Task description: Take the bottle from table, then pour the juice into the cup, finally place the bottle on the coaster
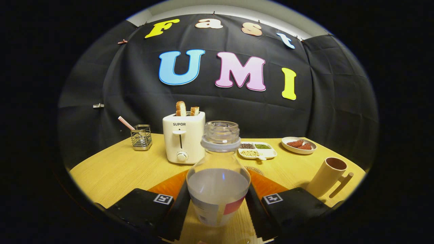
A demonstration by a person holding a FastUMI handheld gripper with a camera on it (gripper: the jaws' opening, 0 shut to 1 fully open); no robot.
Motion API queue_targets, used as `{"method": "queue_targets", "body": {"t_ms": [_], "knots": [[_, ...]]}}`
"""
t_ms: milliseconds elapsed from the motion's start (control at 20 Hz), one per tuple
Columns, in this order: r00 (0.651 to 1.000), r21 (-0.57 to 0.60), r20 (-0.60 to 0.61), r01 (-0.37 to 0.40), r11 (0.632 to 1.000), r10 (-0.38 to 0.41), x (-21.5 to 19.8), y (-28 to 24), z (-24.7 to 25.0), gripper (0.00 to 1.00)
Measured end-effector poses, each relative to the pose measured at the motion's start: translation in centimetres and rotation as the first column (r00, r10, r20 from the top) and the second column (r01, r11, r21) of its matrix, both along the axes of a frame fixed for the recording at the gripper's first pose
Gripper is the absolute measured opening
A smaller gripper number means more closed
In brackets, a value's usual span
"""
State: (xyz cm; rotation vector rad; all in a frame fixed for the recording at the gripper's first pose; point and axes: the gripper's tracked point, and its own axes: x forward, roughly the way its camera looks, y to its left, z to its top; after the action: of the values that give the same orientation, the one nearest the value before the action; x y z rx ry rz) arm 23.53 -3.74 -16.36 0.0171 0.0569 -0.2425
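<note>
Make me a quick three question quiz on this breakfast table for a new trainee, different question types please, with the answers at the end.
1. True or false: the bottle has its cap off.
2. Multiple choice: what sticks up out of the toaster? A) bread slices B) a spoon C) a straw
3. Fill in: the cup stands beyond the hand-held gripper, and the bottle sits ____ its fingers.

Key
1. True: the neck is open.
2. A.
3. Between. The fingers flank the bottle closely, but whether both press on it cannot be told. An orange coaster lies just behind the bottle.
</note>
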Motion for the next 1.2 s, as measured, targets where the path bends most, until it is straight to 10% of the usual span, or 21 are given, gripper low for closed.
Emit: {"method": "queue_targets", "body": {"t_ms": [600,1200], "knots": [[0.999,0.322,0.047,-0.021,0.947,0.007,-1.1,-2.8,2.7,0.73],[0.970,0.826,0.135,0.002,0.563,-0.202,-1.8,-11.9,5.3,0.72]]}}
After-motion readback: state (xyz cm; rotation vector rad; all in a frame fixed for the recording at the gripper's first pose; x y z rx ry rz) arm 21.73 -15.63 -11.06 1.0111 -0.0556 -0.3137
